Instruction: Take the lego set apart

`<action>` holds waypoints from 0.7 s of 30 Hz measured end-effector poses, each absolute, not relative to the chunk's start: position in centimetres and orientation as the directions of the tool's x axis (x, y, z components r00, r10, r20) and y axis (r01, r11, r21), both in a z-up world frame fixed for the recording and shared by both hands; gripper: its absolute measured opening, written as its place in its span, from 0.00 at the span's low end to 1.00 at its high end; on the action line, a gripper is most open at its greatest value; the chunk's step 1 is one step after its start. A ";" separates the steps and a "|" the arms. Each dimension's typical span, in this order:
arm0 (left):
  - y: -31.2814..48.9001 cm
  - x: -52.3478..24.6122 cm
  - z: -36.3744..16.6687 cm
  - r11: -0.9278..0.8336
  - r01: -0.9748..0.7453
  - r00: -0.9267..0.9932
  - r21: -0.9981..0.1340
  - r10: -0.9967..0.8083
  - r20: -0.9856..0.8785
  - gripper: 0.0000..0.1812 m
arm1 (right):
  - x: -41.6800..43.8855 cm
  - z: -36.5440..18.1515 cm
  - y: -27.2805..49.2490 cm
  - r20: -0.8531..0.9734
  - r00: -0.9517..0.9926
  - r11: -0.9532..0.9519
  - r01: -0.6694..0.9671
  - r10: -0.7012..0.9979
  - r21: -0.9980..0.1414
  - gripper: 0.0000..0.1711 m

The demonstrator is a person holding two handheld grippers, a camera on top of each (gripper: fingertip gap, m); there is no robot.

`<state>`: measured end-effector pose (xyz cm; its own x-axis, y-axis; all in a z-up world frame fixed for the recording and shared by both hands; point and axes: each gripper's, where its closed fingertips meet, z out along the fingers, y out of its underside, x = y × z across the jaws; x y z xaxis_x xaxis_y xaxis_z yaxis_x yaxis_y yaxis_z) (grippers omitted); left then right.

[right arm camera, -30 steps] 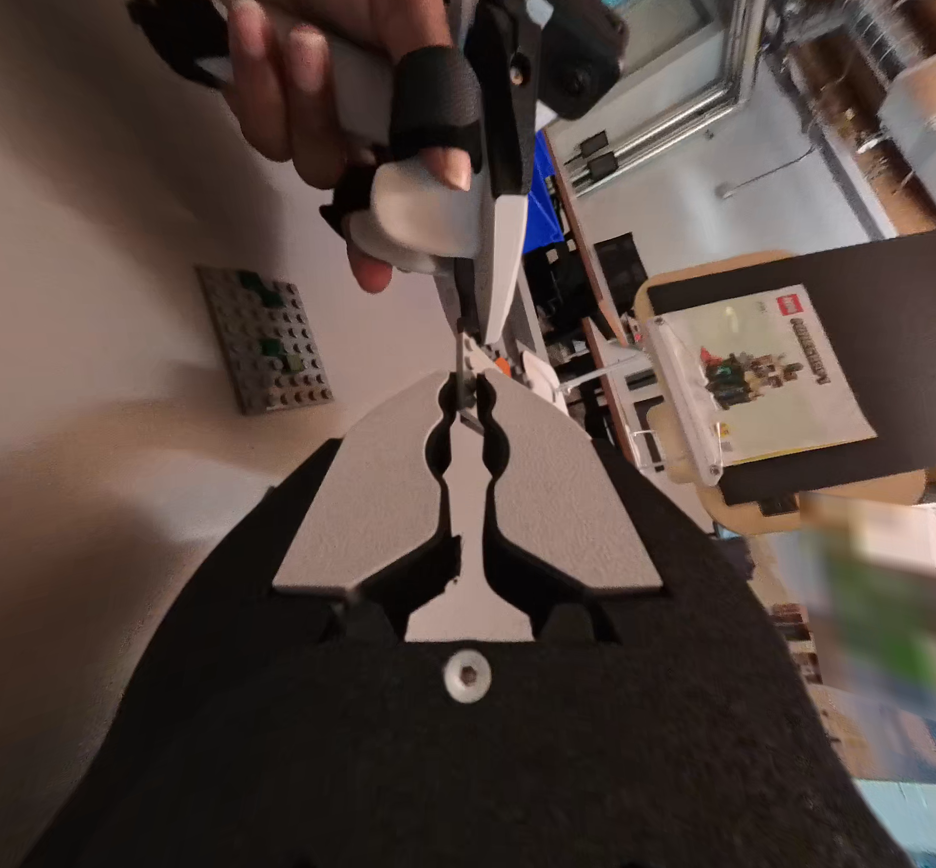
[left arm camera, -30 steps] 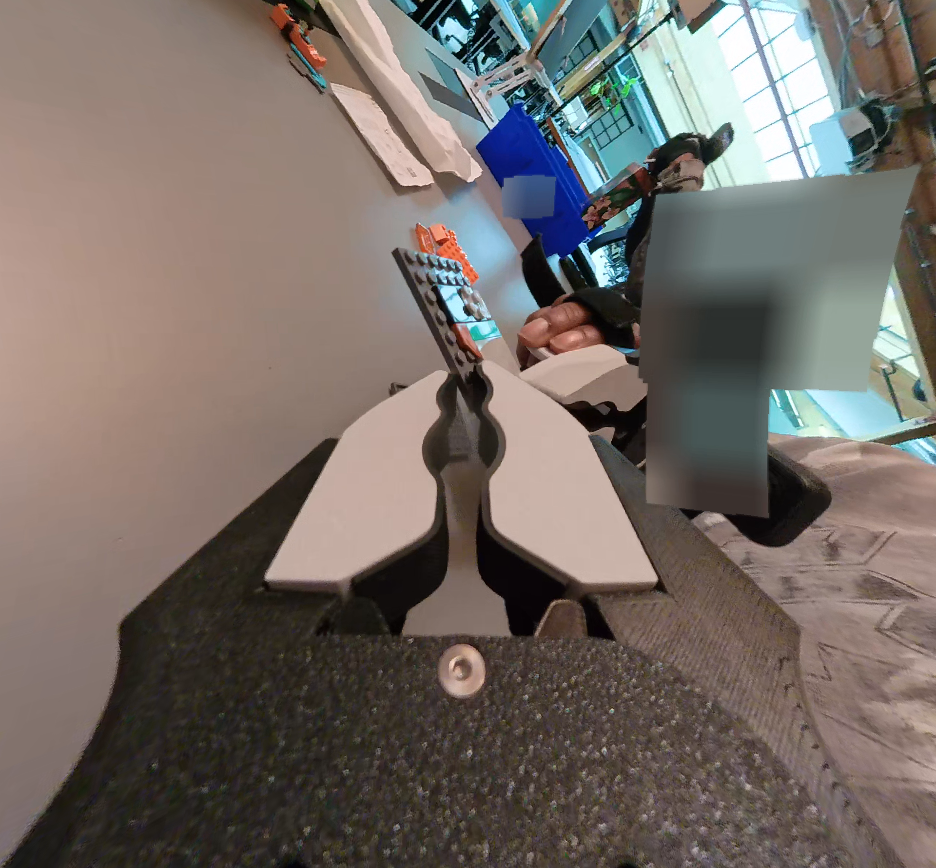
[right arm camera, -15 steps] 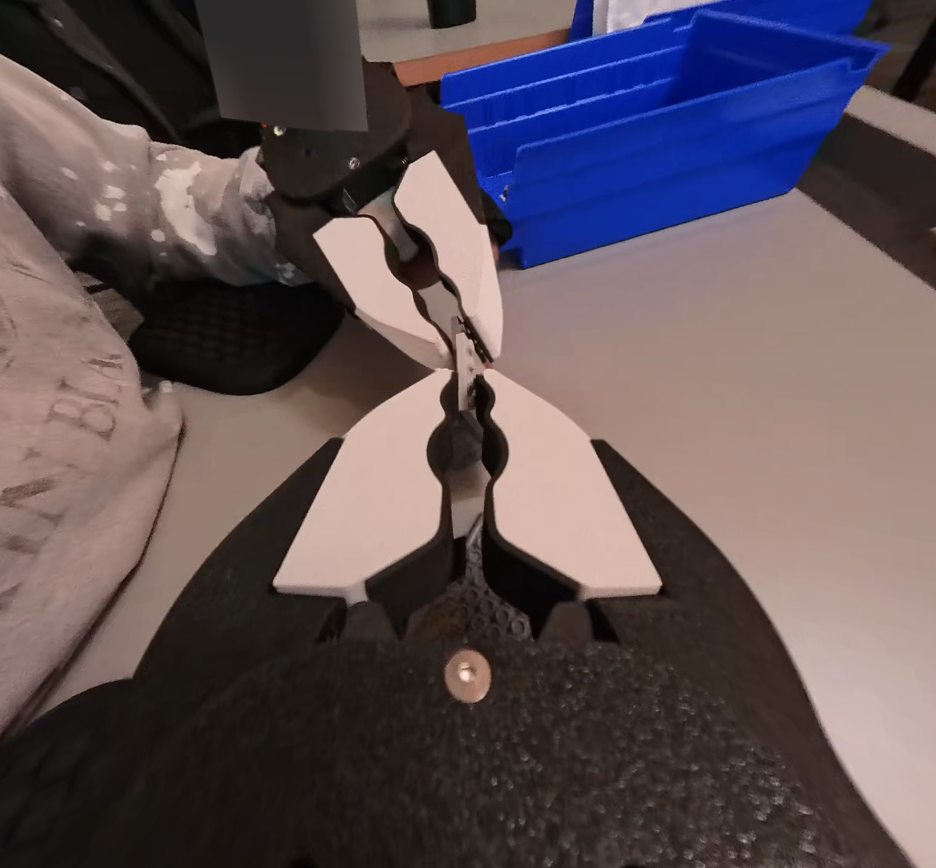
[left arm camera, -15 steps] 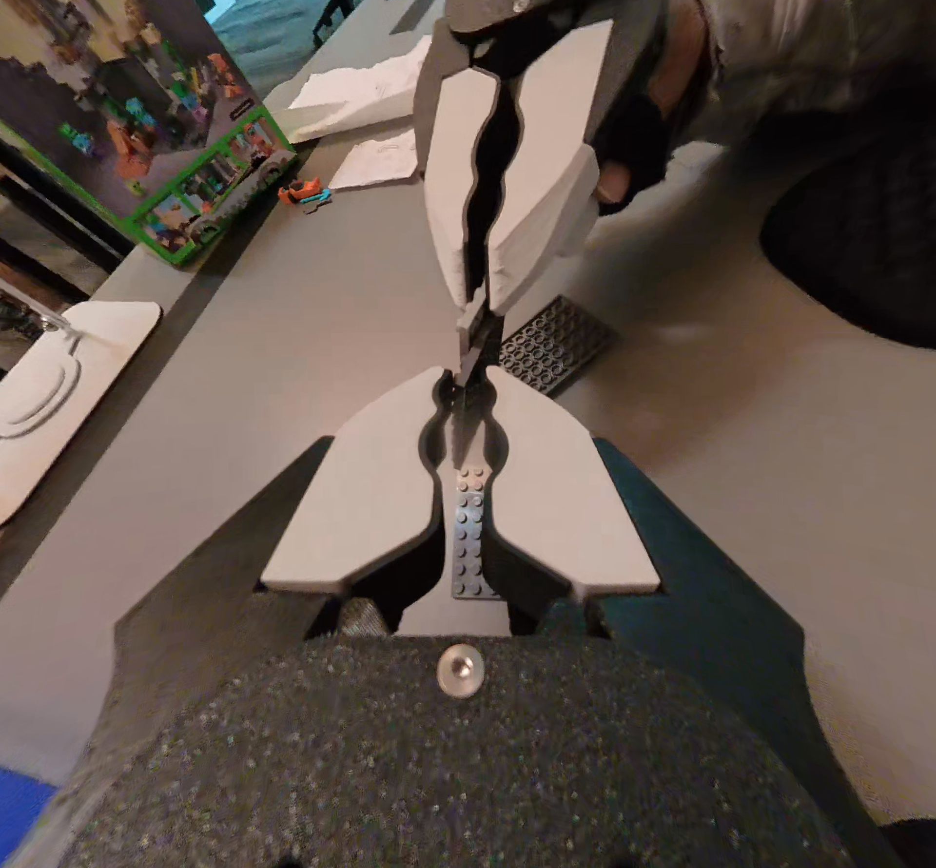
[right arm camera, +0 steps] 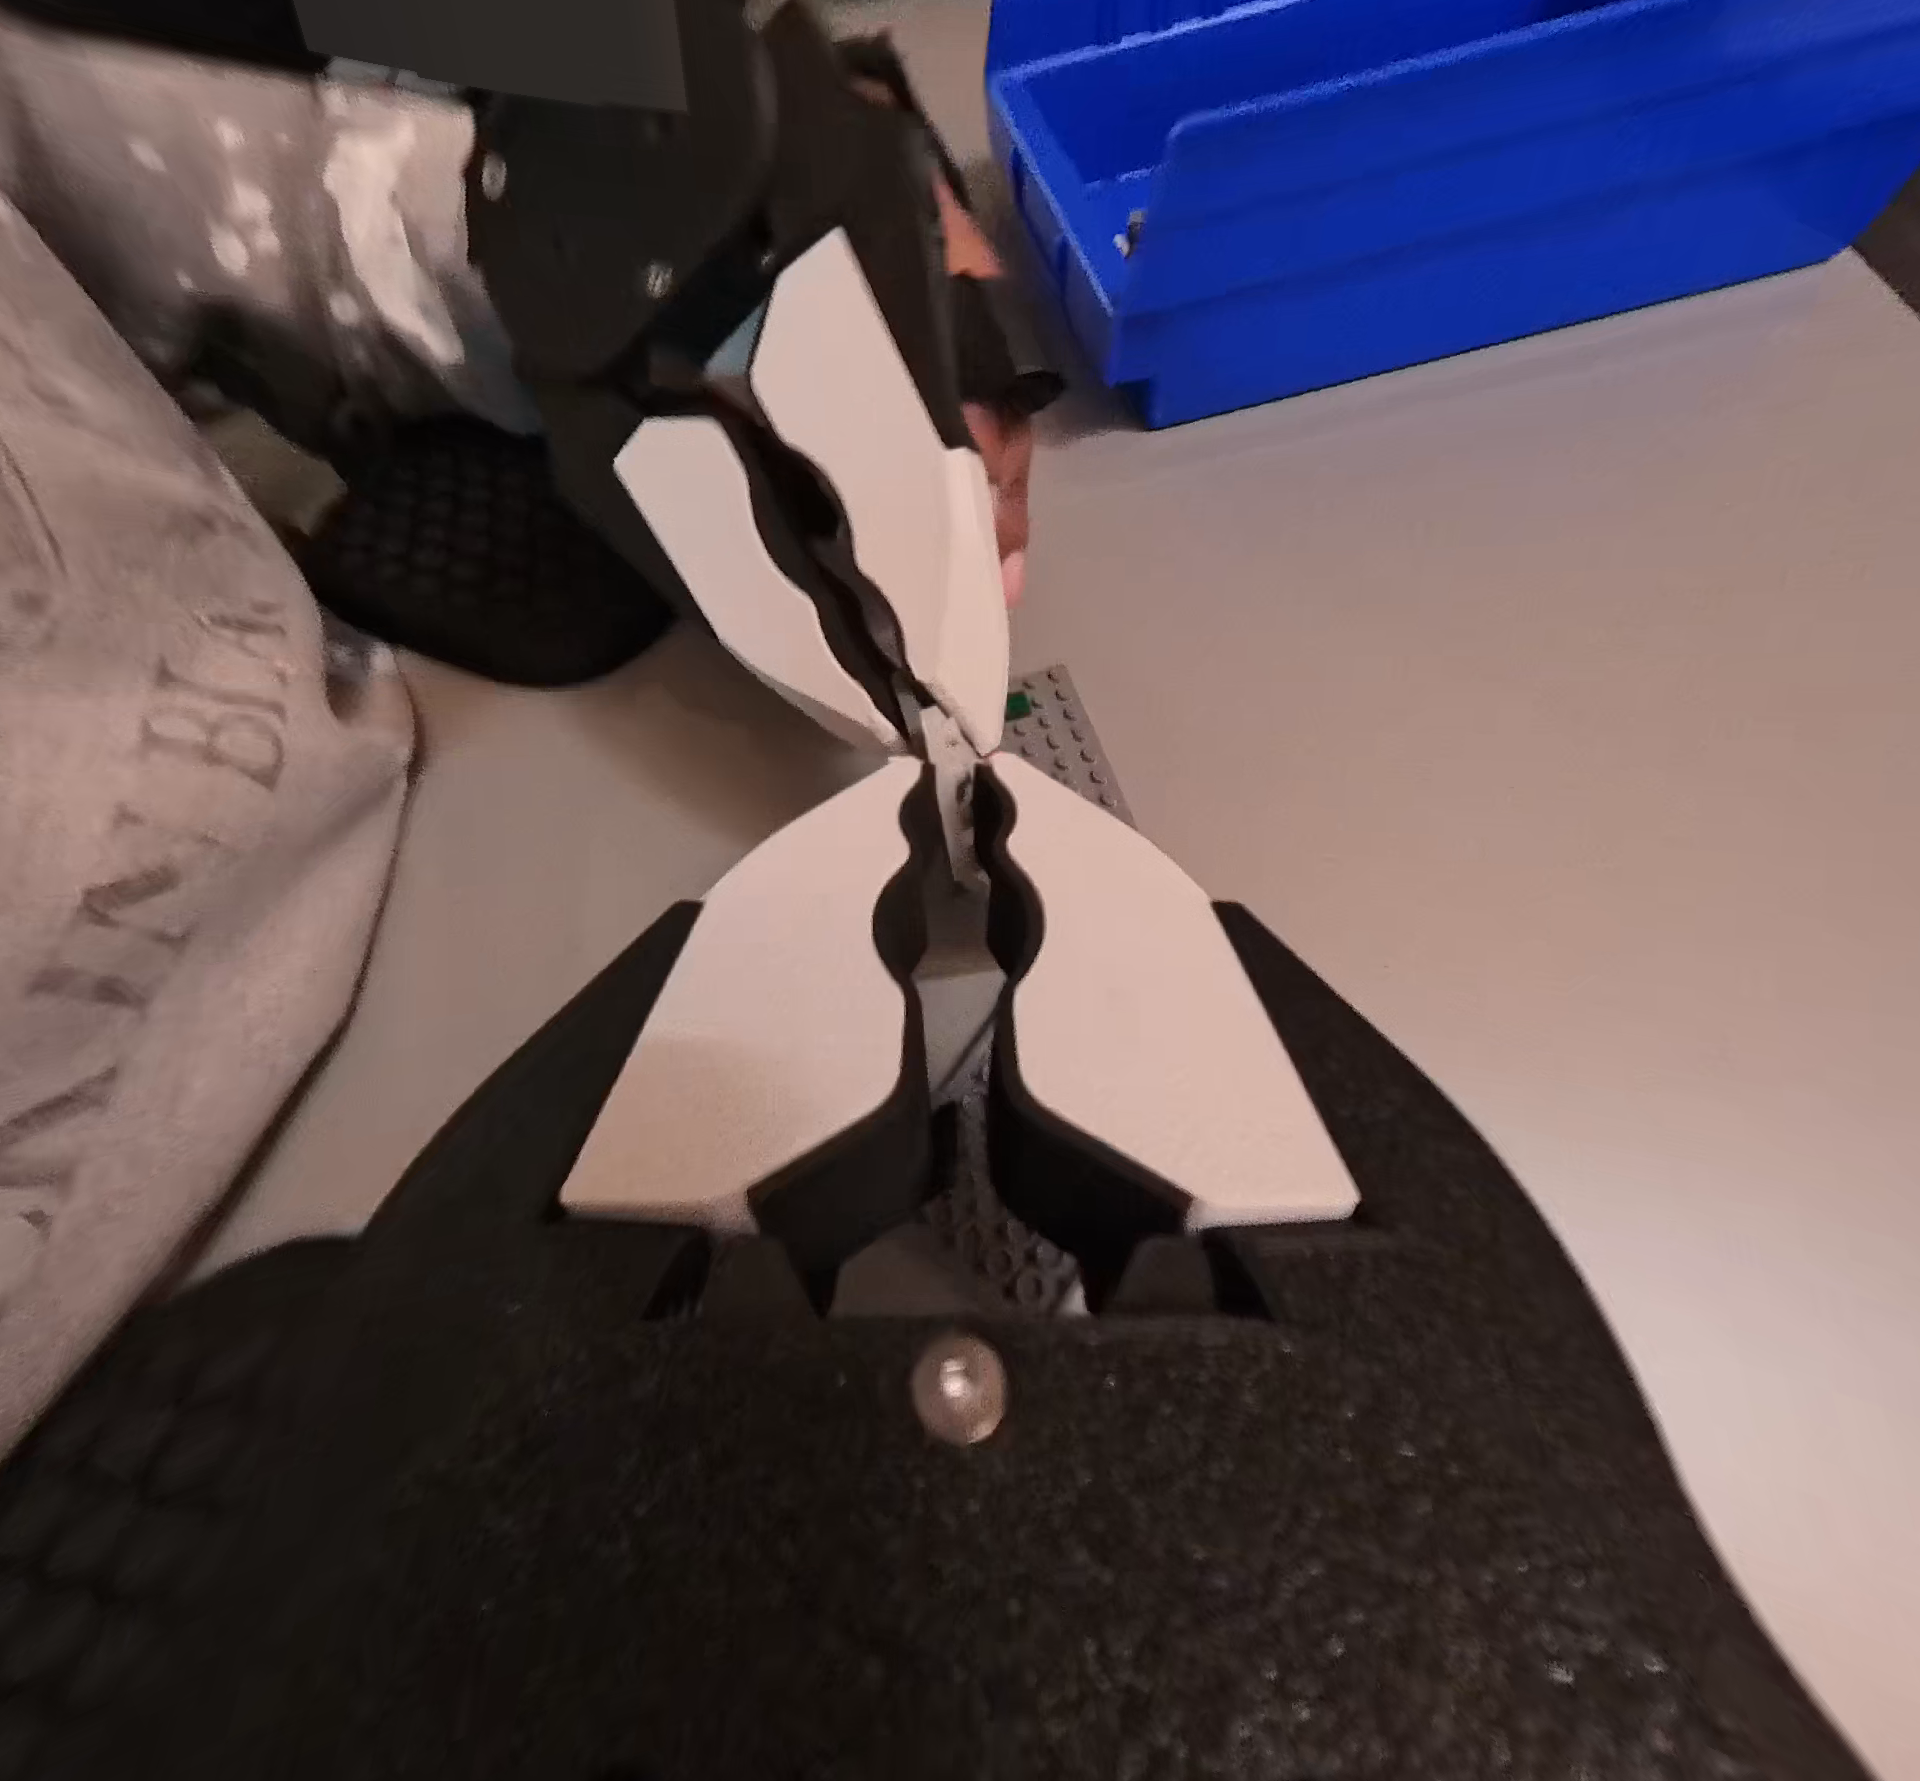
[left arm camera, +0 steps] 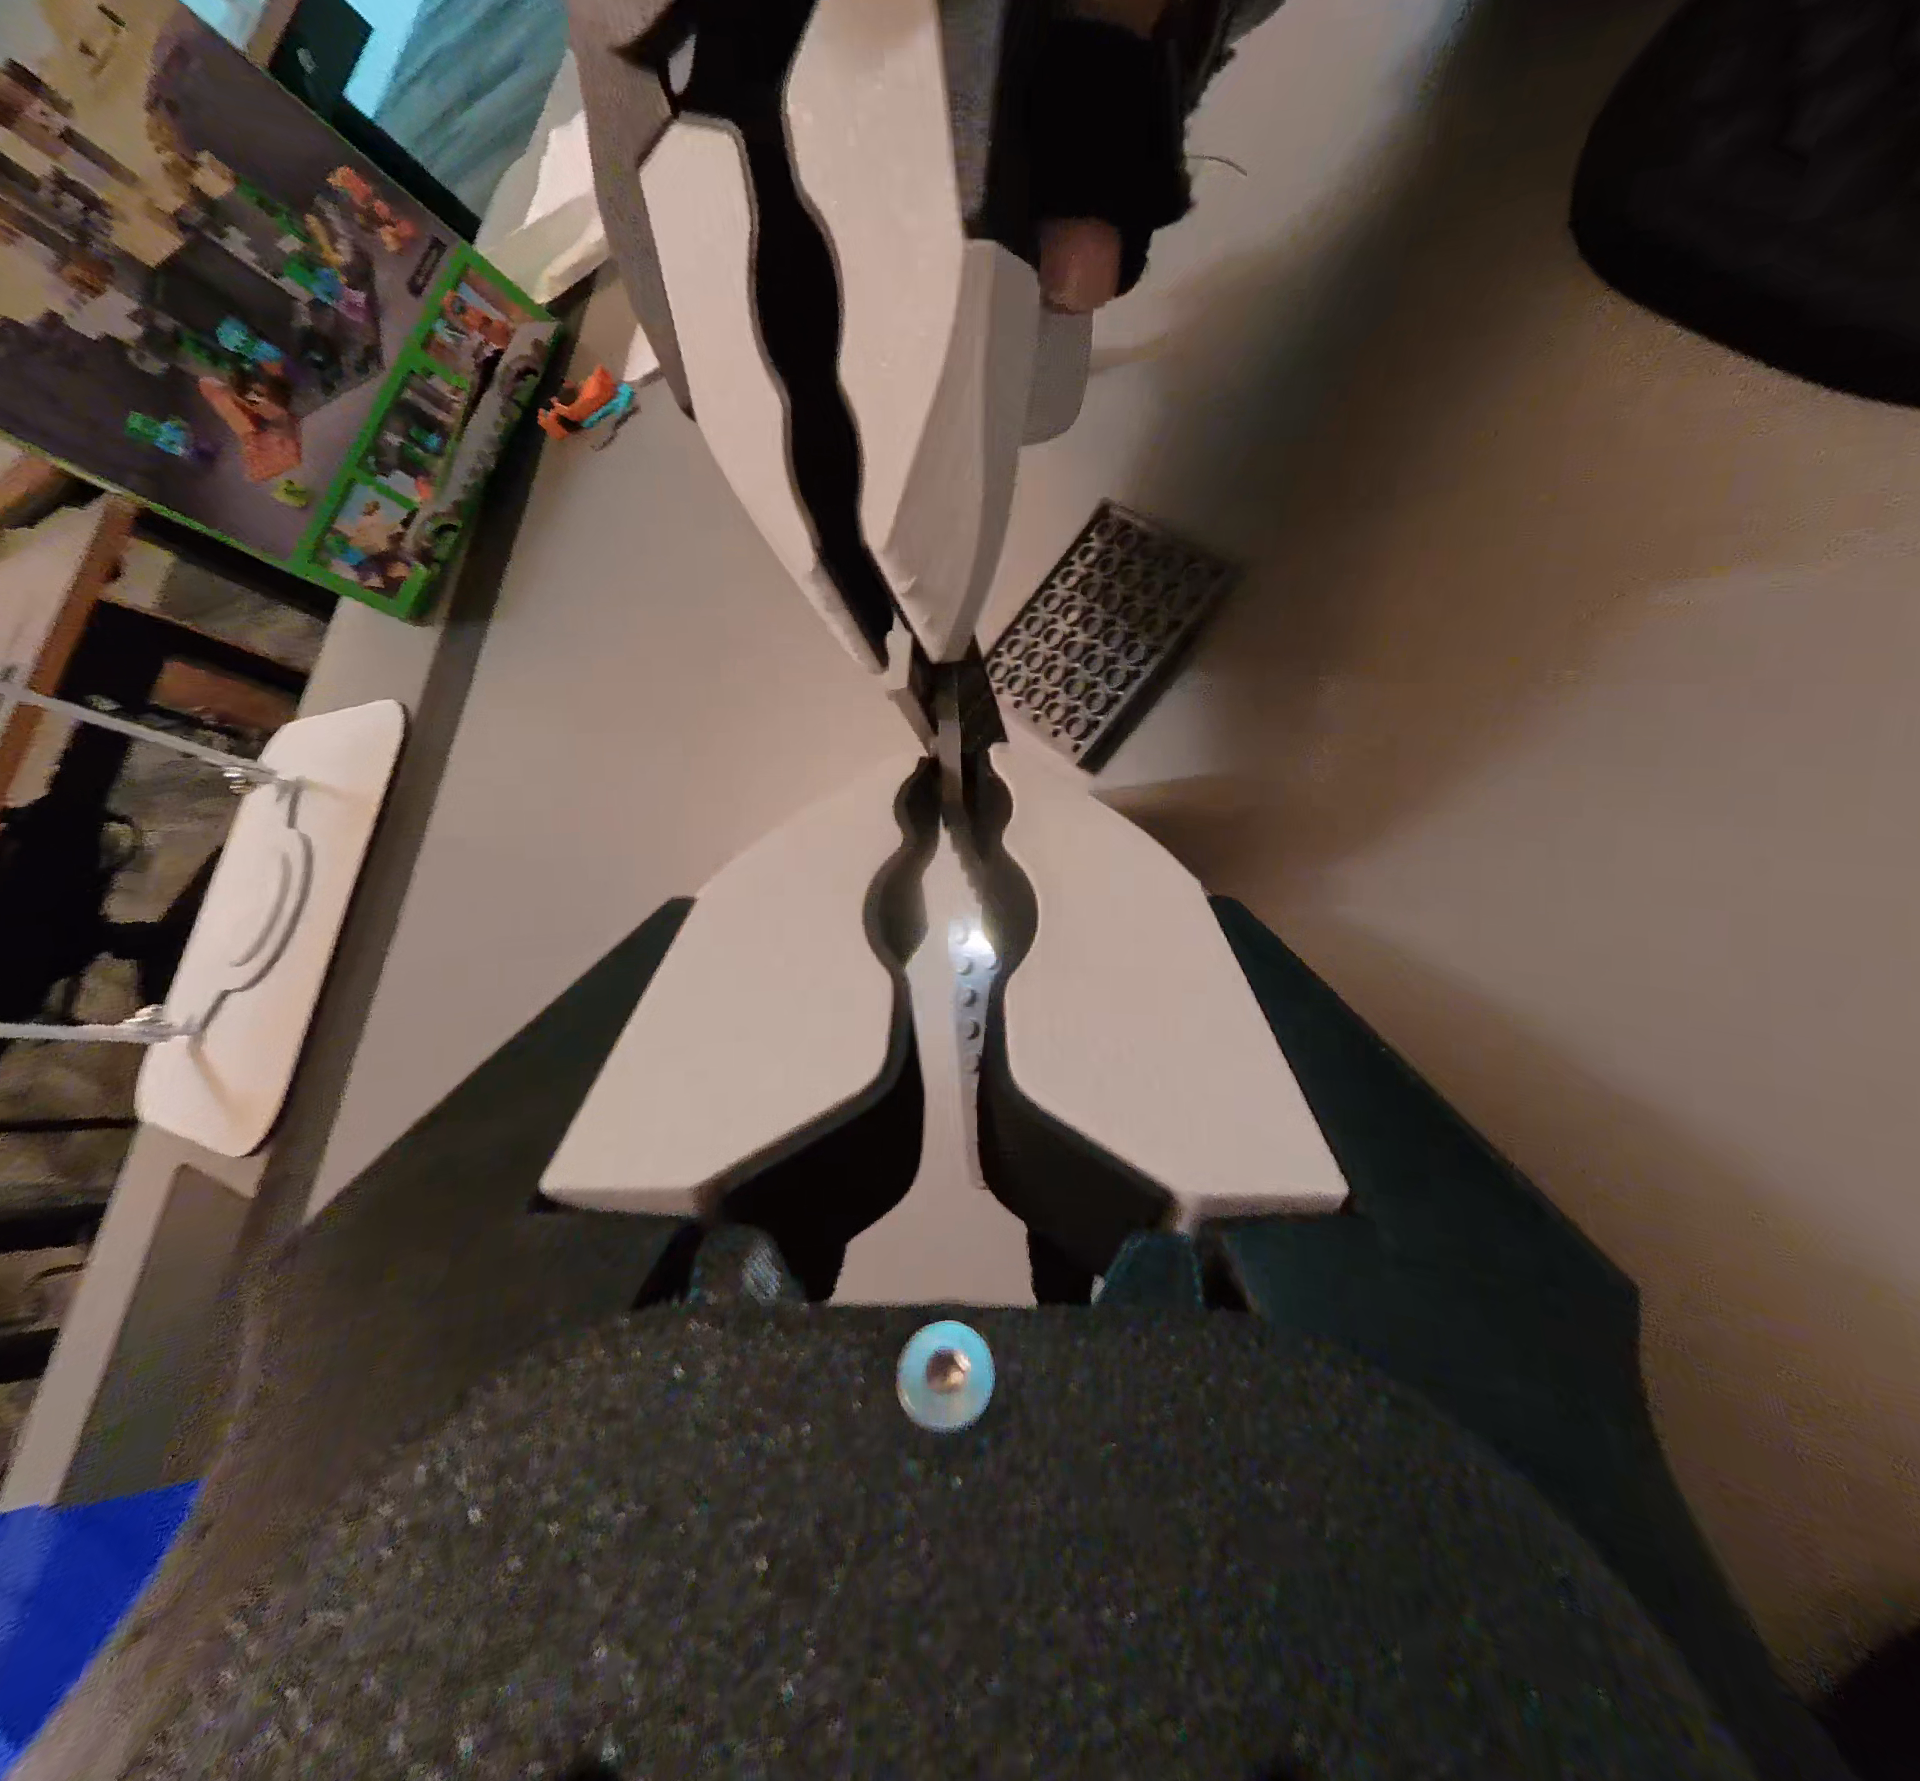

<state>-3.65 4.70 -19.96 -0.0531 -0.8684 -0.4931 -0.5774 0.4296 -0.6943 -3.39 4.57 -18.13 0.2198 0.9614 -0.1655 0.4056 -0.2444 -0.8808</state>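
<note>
Both my tongs meet tip to tip over the grey surface (left arm camera: 1558, 796).
Left tongs (left arm camera: 954, 775) and right tongs (right arm camera: 961, 775) each pinch one thin grey plate (left arm camera: 968, 993); one studded baseplate (left arm camera: 1107, 630) centre, one blue bin (right arm camera: 1455, 121) upper right.

large pale letters run across the grey fabric garment (right arm camera: 125, 796); small print marks the green-edged cardboard box (left arm camera: 260, 360).

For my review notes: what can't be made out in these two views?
- Left wrist view: whether left gripper and right gripper pinch one plate or separate pieces; fingertips hide the joint.
- Right wrist view: grey piece, mostly hidden by fingers; motion blur.
- Right wrist view: studded plate on table, half hidden behind grippers.
- Bin, cut off by edge.
</note>
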 end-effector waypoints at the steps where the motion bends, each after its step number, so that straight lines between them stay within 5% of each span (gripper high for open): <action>1: 4.9 -3.6 -19.9 0.439 -0.581 -0.047 -0.685 -0.859 -0.510 0.04 | -3.4 -18.0 4.8 -0.221 0.225 -0.293 0.369 0.949 -0.882 0.04; 15: 2.4 -2.8 -19.8 0.506 -0.531 -0.105 -0.679 -0.835 -0.540 0.03 | -1.6 -18.8 7.6 -0.240 0.378 -0.373 0.331 0.894 -0.867 0.03; 21: 4.2 -3.2 -18.6 0.526 -0.537 -0.053 -0.660 -0.802 -0.596 0.03 | -1.4 -15.3 6.5 -0.109 0.338 -0.213 0.287 0.935 -0.934 0.03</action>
